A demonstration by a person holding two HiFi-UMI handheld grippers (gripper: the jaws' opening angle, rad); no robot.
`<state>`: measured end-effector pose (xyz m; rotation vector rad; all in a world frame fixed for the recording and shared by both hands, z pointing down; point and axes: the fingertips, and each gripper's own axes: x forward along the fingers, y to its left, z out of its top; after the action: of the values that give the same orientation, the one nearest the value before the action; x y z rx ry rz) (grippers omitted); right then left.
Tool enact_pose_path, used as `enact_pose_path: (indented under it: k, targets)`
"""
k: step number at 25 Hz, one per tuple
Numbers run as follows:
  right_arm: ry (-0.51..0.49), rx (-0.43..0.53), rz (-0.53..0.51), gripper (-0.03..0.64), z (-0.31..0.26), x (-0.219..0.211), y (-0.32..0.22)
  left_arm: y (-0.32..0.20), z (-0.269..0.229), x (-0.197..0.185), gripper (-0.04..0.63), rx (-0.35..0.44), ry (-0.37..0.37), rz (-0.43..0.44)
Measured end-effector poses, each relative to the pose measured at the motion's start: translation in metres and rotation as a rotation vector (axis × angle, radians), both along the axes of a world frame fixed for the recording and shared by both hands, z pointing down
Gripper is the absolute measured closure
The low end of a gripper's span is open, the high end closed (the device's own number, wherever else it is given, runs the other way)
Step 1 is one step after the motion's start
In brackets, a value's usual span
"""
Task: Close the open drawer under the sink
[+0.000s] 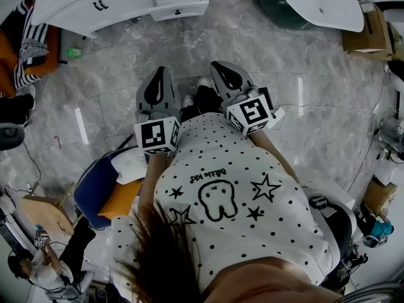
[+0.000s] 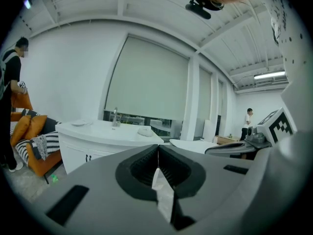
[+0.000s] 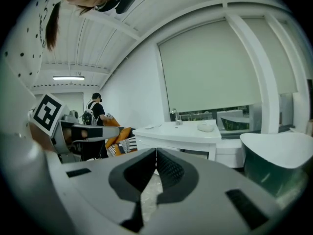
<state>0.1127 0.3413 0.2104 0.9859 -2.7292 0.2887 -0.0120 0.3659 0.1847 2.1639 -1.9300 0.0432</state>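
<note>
The white sink cabinet (image 1: 95,5) stands at the far edge of the marble floor in the head view. Its drawer (image 1: 180,8) is pulled out toward me. My left gripper (image 1: 160,72) and right gripper (image 1: 220,65) are held side by side in front of my body, well short of the drawer. Both point toward the cabinet. In the left gripper view the cabinet (image 2: 105,137) shows beyond the left gripper (image 2: 158,149), whose jaws meet with nothing between them. In the right gripper view the right gripper (image 3: 156,152) is likewise shut and empty, with the cabinet (image 3: 178,133) ahead.
An orange sofa with a striped cushion (image 1: 31,46) stands left of the cabinet. A white and green bathtub (image 1: 315,2) sits to the cabinet's right, with a cardboard box (image 1: 366,36) beyond. A blue chair (image 1: 95,191) is at my left. One person (image 2: 10,82) stands by the sofa.
</note>
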Motion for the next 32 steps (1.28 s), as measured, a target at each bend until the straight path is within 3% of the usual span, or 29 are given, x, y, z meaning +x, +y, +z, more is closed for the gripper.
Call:
enact_pose_path:
  k: [21, 32]
  targets:
    - [-0.002, -0.009, 0.001, 0.603, 0.010, 0.058, -0.071, -0.070, -0.001, 0.047, 0.589, 0.025, -0.002, -0.017]
    - [0.009, -0.002, 0.041, 0.603, 0.012, 0.058, -0.097, -0.104, 0.000, 0.041, 0.589, 0.019, 0.010, 0.009]
